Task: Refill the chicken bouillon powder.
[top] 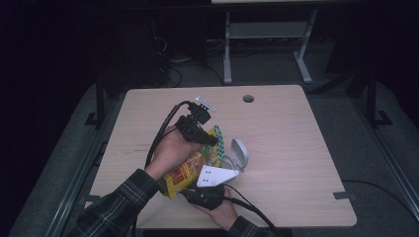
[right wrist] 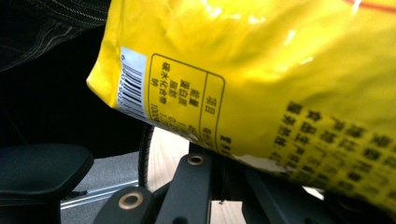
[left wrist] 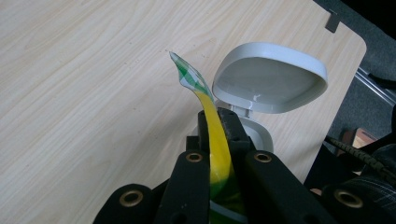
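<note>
Two tools on one yellow snack bag (top: 185, 173), near the surface's (top: 286, 143) front edge: left tool (left wrist: 218, 122) clamped on its top seal, right tool (right wrist: 219, 156) clamped on its bottom. White lidded container (left wrist: 268, 79) flipped open just beside.

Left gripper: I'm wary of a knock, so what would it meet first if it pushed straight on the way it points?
Probably the grey container's open lid, just beyond the left gripper, which is shut on the yellow bag's edge; depth is unclear.
</note>
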Available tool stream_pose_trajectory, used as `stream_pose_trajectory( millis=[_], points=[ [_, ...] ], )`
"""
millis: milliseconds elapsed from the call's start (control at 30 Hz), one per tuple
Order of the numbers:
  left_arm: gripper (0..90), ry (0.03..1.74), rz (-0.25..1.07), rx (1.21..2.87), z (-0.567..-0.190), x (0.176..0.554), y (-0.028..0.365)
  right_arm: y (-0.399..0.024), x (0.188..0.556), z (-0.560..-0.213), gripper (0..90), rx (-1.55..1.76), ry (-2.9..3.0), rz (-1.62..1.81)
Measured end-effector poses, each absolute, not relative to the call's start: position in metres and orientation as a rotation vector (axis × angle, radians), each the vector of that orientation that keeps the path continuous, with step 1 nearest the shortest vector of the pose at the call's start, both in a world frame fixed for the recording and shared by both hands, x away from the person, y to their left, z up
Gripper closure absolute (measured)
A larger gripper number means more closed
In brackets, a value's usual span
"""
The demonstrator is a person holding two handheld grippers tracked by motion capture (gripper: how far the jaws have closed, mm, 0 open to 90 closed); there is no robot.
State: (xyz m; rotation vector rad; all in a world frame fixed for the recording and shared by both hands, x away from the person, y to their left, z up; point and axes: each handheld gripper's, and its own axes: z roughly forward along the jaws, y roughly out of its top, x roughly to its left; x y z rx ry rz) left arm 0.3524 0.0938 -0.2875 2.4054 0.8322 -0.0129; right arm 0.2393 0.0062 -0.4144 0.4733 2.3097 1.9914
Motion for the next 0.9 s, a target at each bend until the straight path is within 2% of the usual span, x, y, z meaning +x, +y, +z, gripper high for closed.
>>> stream_pose_trajectory(
  millis=[900],
  points=[
    [90.0,0.837,-0.012,2.416,-0.2867,0.3530,0.0926,0.0063,0.2393,-0.4135,90.0,0.476,2.306,1.999]
  ],
)
